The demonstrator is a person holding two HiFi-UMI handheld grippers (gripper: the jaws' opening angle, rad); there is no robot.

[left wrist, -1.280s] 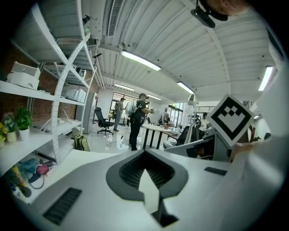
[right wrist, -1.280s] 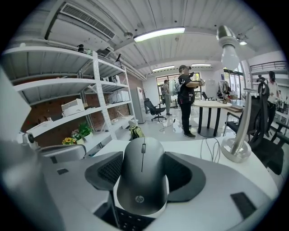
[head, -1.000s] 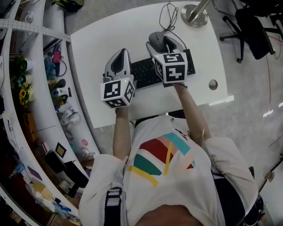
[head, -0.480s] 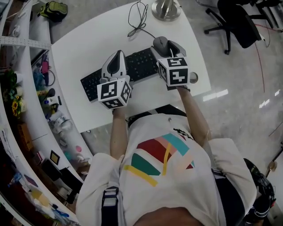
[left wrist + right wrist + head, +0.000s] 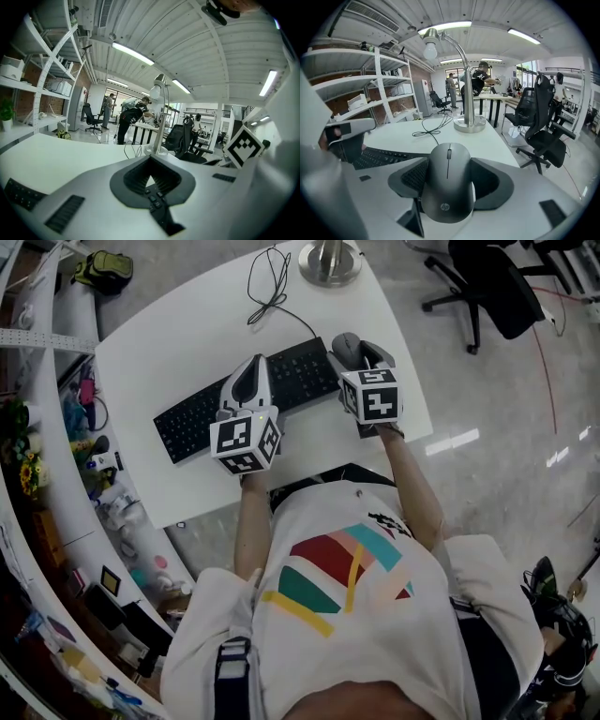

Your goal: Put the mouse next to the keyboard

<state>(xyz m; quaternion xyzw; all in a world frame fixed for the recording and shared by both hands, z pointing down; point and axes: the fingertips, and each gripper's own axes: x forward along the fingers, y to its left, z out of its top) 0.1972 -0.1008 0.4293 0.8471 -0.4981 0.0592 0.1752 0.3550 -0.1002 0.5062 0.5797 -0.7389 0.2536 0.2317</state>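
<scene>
A dark grey mouse (image 5: 448,185) sits between the jaws of my right gripper (image 5: 449,178), which is shut on it. From the head view, the mouse (image 5: 347,345) and right gripper (image 5: 361,352) are just off the right end of the black keyboard (image 5: 202,413). Whether the mouse touches the white table (image 5: 169,343) I cannot tell. My left gripper (image 5: 251,371) hovers over the keyboard's middle, shut with nothing in it. In the left gripper view its jaws (image 5: 150,178) meet, with keys showing beneath.
A desk lamp's round base (image 5: 330,261) stands at the table's far edge, with a black cable (image 5: 267,287) coiled beside it. An office chair (image 5: 487,287) is off to the right. Cluttered shelves (image 5: 56,427) run along the left.
The right gripper has carried the mouse from behind the keyboard to just past its right end. The left gripper stays shut over the keyboard. The head camera has shifted.
</scene>
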